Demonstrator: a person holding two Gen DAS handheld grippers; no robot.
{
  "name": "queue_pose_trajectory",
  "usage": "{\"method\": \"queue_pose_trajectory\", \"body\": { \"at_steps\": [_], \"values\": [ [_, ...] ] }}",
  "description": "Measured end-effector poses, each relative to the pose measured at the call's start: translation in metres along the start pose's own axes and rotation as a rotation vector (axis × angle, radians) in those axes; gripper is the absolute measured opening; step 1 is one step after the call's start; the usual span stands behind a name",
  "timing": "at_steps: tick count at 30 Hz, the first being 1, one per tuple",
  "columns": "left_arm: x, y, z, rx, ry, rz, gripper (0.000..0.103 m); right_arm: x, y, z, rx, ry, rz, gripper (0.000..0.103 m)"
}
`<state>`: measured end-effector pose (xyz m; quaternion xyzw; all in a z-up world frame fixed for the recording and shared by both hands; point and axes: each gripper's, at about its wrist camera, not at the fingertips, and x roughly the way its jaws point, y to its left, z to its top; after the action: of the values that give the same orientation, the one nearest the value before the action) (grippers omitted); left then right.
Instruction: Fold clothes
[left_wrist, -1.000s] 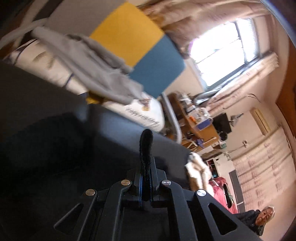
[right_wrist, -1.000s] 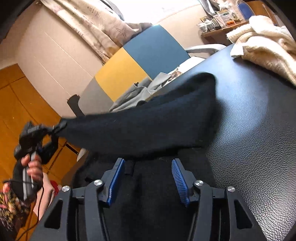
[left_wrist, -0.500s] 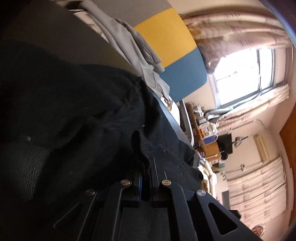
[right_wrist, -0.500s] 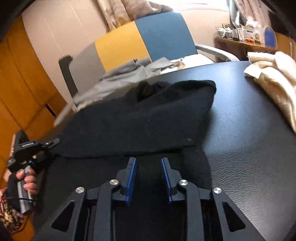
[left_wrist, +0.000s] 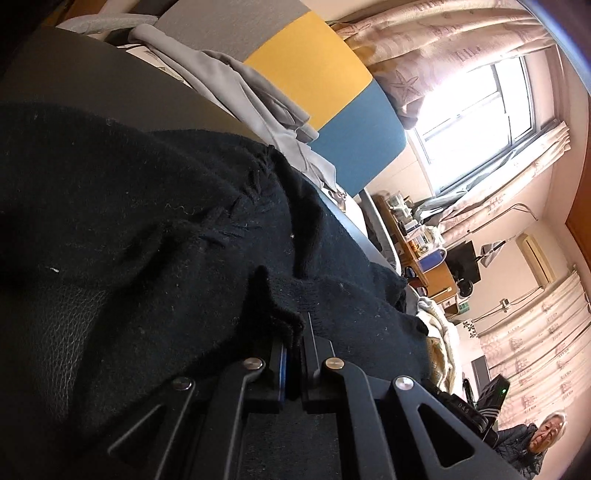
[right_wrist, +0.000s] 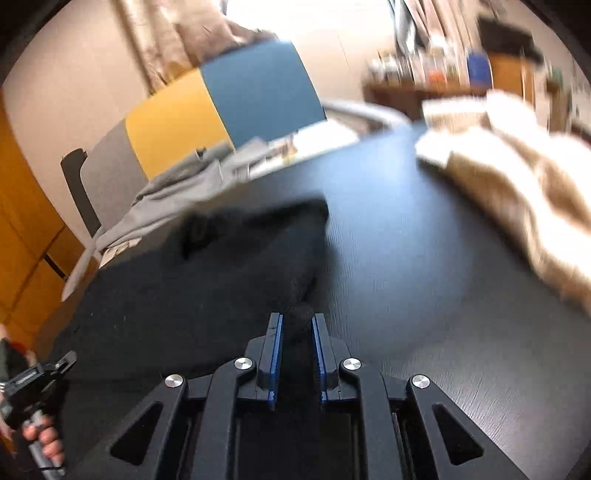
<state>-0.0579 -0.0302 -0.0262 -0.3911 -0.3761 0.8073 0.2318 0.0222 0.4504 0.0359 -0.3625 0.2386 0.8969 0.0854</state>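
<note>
A black knitted garment (left_wrist: 177, 221) lies crumpled on the dark table (left_wrist: 70, 325). My left gripper (left_wrist: 293, 332) is shut on a fold of its edge, low over the table. In the blurred right wrist view the same black garment (right_wrist: 221, 266) lies ahead and left. My right gripper (right_wrist: 295, 325) has its jaws narrowed around a bunch of black cloth at the garment's near corner. The left gripper's handle (right_wrist: 33, 384) shows at the lower left of that view, held in a hand.
A cream knitted garment (right_wrist: 517, 177) lies on the table's right side. A grey garment (right_wrist: 177, 188) hangs over a grey, yellow and blue chair (right_wrist: 221, 103) behind the table. A cluttered desk (left_wrist: 424, 251) and a window stand beyond. A person (left_wrist: 535, 443) sits far off.
My left gripper came down, laying the held black cloth over the table. My right gripper's jaws closed from wide open onto the garment's near corner and it is moving.
</note>
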Motion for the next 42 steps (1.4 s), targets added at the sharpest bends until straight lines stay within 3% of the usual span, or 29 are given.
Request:
{"method": "queue_pose_trajectory", "body": {
  "at_steps": [5,12,13,15,18,19,23,25,27,30,33,35,38,42],
  "values": [
    [-0.007,-0.001,0.001,0.007,-0.032,-0.014,0.004,-0.027,-0.017,-0.002,0.074,-0.077,0.018,0.022],
    [-0.007,0.011,0.003,-0.028,-0.035,0.031,0.002,-0.025,0.012,0.004,-0.057,-0.097,0.086,0.022],
    [-0.005,0.011,0.002,-0.031,-0.027,0.033,0.003,-0.017,0.018,0.006,-0.073,-0.085,0.100,0.022],
    [0.000,0.006,0.003,-0.022,0.000,0.032,0.018,0.002,0.026,0.009,-0.061,-0.044,0.108,0.022],
    [0.007,-0.007,0.003,0.037,0.030,0.058,0.028,0.011,0.028,0.001,-0.024,-0.026,0.144,0.026],
    [0.009,-0.010,0.002,0.051,0.039,0.069,0.029,0.015,0.033,-0.003,-0.032,-0.018,0.139,0.031],
    [0.016,-0.016,0.003,0.069,0.060,0.095,0.029,0.020,0.039,-0.008,-0.052,-0.011,0.089,0.032],
    [0.020,-0.020,0.004,0.064,0.080,0.108,0.023,0.019,0.037,-0.009,-0.048,-0.021,0.086,0.032],
    [0.024,-0.024,0.008,0.042,0.112,0.103,0.001,0.016,0.034,-0.010,-0.037,-0.039,0.091,0.032],
    [0.017,-0.036,0.015,0.032,0.066,0.047,0.003,-0.005,0.015,-0.013,0.046,-0.155,0.103,0.038],
    [0.005,-0.046,0.028,0.060,0.004,0.040,0.003,-0.020,-0.008,-0.018,0.166,-0.240,0.101,0.042],
    [-0.005,-0.052,0.038,0.107,-0.044,0.048,0.003,-0.017,-0.014,-0.018,0.203,-0.226,0.091,0.042],
    [-0.013,-0.046,0.047,0.130,-0.079,0.125,0.002,-0.012,-0.019,-0.017,0.236,-0.201,0.083,0.043],
    [-0.009,-0.019,0.042,0.096,-0.051,0.199,0.002,-0.011,-0.021,-0.016,0.248,-0.197,0.094,0.045]
  ]
}}
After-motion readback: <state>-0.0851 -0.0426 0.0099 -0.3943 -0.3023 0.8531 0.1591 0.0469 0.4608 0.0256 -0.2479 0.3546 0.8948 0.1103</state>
